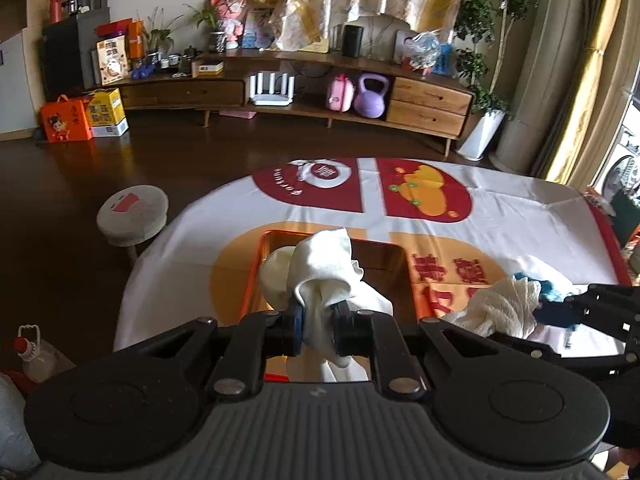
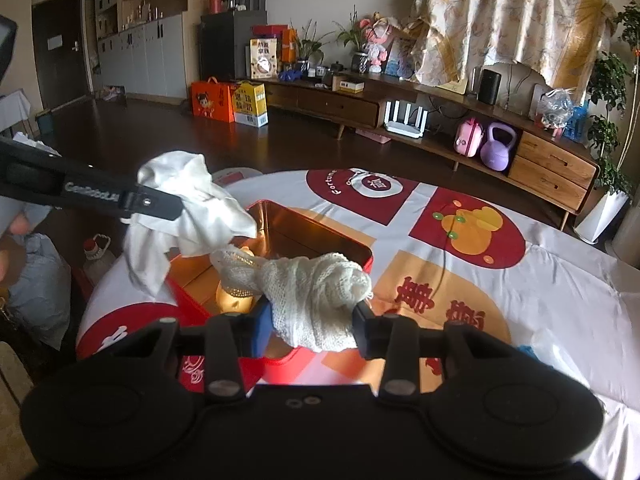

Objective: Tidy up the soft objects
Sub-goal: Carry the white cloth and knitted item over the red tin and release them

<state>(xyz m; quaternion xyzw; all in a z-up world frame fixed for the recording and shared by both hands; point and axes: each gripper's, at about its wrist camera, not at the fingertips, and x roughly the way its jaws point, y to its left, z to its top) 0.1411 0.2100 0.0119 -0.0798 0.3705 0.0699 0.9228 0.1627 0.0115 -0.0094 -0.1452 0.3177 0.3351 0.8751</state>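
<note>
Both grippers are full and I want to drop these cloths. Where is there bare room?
Free: the right half of the red tin and the tablecloth beyond it. Crowded: the tin's left end, under the white cloth and knit cloth.

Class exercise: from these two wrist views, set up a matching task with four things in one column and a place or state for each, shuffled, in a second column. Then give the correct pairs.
Things
1. smooth white cloth
2. knitted white cloth
3. red tin box
4. purple kettlebell

Places or states
A. lies open on the table
B. pinched in the left claw
C. stands on the low shelf of the wooden cabinet
D. held in the right claw

Pairs: 1-B, 2-D, 3-A, 4-C
</note>
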